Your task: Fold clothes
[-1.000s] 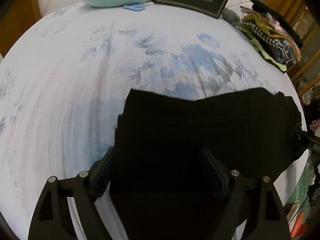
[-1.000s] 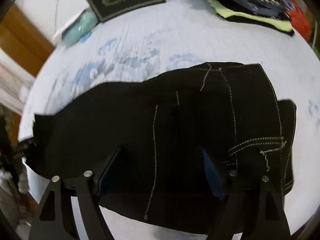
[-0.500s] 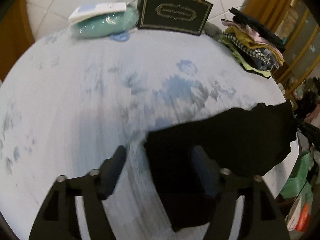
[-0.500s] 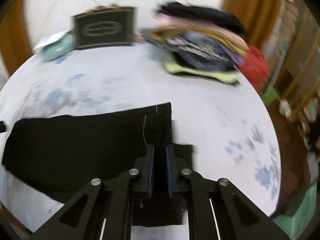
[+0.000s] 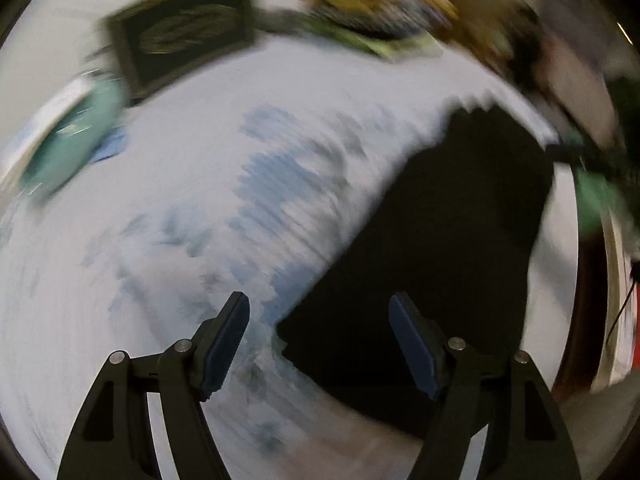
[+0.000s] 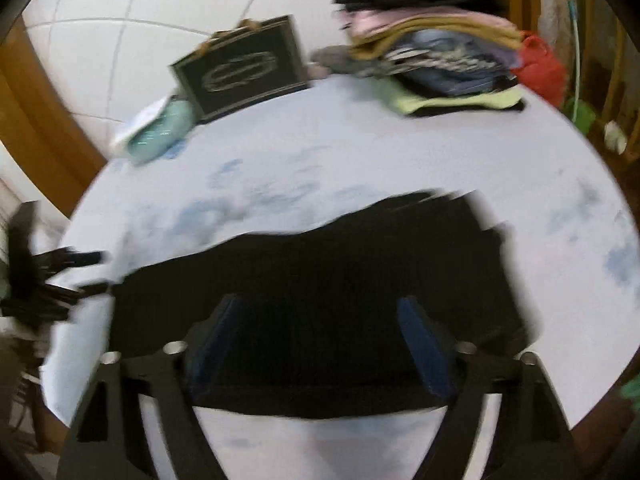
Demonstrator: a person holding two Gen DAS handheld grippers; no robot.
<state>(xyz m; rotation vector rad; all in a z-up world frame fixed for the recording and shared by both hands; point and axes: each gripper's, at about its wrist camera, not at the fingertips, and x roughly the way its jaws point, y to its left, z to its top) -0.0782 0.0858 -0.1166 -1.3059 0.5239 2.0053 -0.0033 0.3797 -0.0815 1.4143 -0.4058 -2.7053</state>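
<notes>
Your right gripper [image 6: 320,344], clamped nearly shut on the black garment [image 6: 320,292] half a second ago, has just been opening; its jaws now stand apart, the cloth lying flat below them. Your left gripper [image 5: 320,340] has rolled, so the black garment [image 5: 440,248] now runs diagonally toward the frame's upper right, and its jaws have narrowed slightly.

Blurred black garment [image 6: 320,280], apparently folded, hand-held gripper [image 6: 320,344] open above

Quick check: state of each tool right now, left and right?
Left tool: open, holding nothing.
Right tool: open, jaws just opening, above the black garment, not gripping it.
</notes>
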